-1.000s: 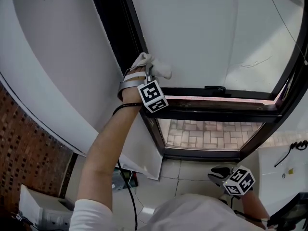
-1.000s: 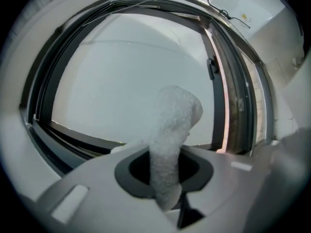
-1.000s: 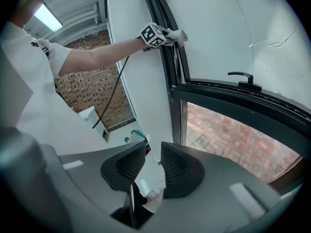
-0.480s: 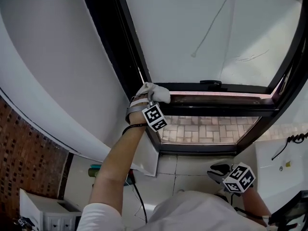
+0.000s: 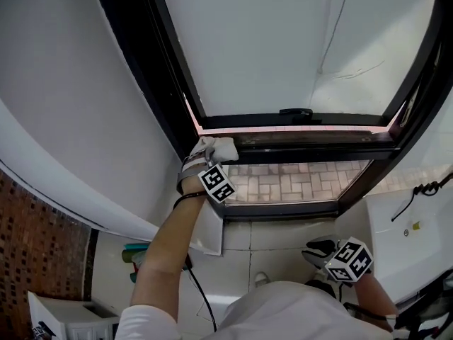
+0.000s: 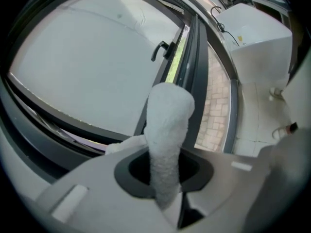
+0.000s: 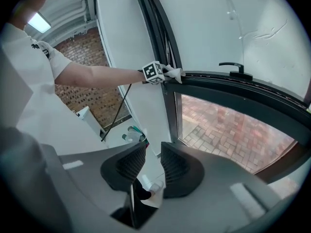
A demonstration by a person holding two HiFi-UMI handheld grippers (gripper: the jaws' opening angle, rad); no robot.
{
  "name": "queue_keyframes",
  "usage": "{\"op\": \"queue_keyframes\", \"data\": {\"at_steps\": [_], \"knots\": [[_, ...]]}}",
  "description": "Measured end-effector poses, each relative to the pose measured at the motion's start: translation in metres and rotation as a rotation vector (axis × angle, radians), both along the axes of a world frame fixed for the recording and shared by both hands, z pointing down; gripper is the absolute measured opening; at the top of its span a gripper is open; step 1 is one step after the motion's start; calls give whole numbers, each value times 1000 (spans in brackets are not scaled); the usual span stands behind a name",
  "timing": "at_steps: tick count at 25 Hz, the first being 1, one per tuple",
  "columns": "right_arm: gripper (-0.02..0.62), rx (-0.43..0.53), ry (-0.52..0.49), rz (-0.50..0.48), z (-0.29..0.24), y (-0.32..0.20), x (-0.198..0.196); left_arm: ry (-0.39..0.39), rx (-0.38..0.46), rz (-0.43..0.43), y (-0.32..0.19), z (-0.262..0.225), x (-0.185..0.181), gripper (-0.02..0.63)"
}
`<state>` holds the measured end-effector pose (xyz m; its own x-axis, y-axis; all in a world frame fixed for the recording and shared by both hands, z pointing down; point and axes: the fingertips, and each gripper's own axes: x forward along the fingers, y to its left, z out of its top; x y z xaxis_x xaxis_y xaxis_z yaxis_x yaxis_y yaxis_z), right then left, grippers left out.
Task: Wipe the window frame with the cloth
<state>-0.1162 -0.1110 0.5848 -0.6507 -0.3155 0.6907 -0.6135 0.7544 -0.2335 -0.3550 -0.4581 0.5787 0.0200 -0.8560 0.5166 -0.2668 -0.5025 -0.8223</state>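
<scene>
A white cloth (image 5: pixel 224 147) is clamped in my left gripper (image 5: pixel 214 151) and pressed on the lower left corner of the dark window frame (image 5: pixel 304 151). In the left gripper view the rolled cloth (image 6: pixel 167 125) sticks up out of the left gripper (image 6: pixel 165 171), with the frame's bars running behind it. The right gripper view shows the same cloth (image 7: pixel 176 74) on the frame (image 7: pixel 233 89), past the outstretched arm. My right gripper (image 5: pixel 316 250) hangs low by my body, far from the window. In its own view the right gripper (image 7: pixel 154 152) holds nothing, jaws almost together.
A black window handle (image 5: pixel 296 112) sits on the sash's bottom bar. Brick paving (image 5: pixel 290 180) shows through the lower pane. A white cabinet (image 5: pixel 407 229) with a cable stands at right. A black cord (image 5: pixel 199 296) and bottles (image 5: pixel 134 255) lie on the floor at left.
My left gripper has slid the cloth down the frame's left upright to the lower left corner. The right gripper has stayed low by my side.
</scene>
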Motion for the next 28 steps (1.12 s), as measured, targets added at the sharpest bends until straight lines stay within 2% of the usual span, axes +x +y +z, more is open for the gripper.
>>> {"op": "queue_keyframes", "data": {"at_steps": [9, 14, 18, 22, 26, 28], "knots": [[100, -24, 33, 52, 6, 19, 9, 86, -7, 12, 10, 2, 3, 94], [100, 22, 54, 82, 2, 31, 35, 164, -24, -5, 41, -5, 12, 94], [100, 78, 50, 127, -7, 47, 67, 292, -31, 17, 103, -20, 37, 94], [94, 102, 9, 198, -12, 82, 111, 476, -47, 45, 194, -36, 80, 94], [94, 137, -29, 255, -16, 119, 154, 656, -24, 10, 286, -59, 113, 94], [94, 163, -51, 272, -17, 135, 167, 706, -33, 11, 332, -64, 129, 94]]}}
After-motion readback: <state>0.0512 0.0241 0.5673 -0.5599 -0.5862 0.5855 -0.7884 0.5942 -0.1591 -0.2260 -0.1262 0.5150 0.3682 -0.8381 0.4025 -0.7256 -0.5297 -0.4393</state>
